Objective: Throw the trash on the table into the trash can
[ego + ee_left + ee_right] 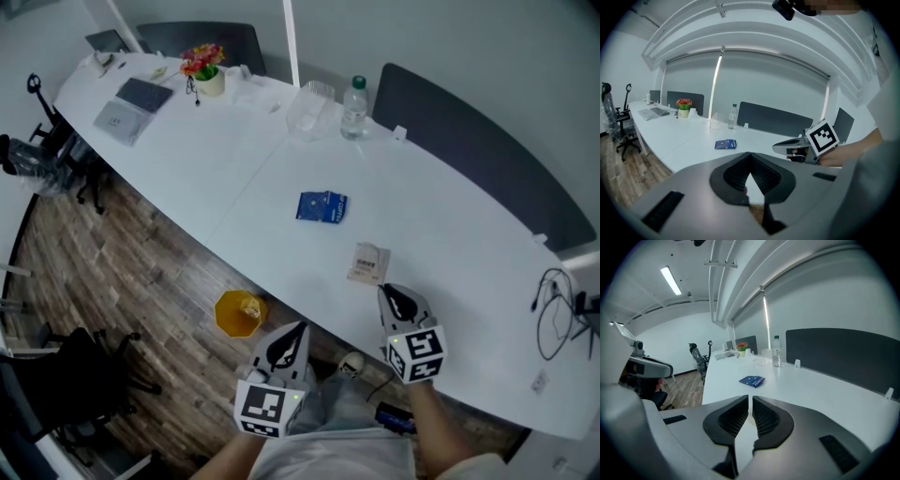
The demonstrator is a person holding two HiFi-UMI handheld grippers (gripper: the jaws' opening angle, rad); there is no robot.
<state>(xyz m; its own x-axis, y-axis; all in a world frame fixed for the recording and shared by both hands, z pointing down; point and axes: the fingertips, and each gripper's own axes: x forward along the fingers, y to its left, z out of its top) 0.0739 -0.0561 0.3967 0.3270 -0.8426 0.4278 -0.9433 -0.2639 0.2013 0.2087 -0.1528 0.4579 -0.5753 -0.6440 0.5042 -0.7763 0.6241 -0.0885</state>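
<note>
The left gripper [292,336] and right gripper [389,295] both have their jaws closed together on nothing. The left one is near a yellow trash can [239,312] on the floor. Just beyond the right gripper a pale wrapper [368,263] lies on the white surface [234,169], its print unreadable and both gripper views blocking it; farther off lie a blue packet [322,207] and a bottle [354,108].

Smooth matt white on the tabletop [281,187]; wood-grain planks across the floor [122,272]; glossy crinkled film on the blue packet [322,207]; pale papery sachet [368,263]; clear plastic bottle [354,108]; yellow plastic trash can [240,313]; ribbed black lining, matt grey plastic on the left claw [750,159].
</note>
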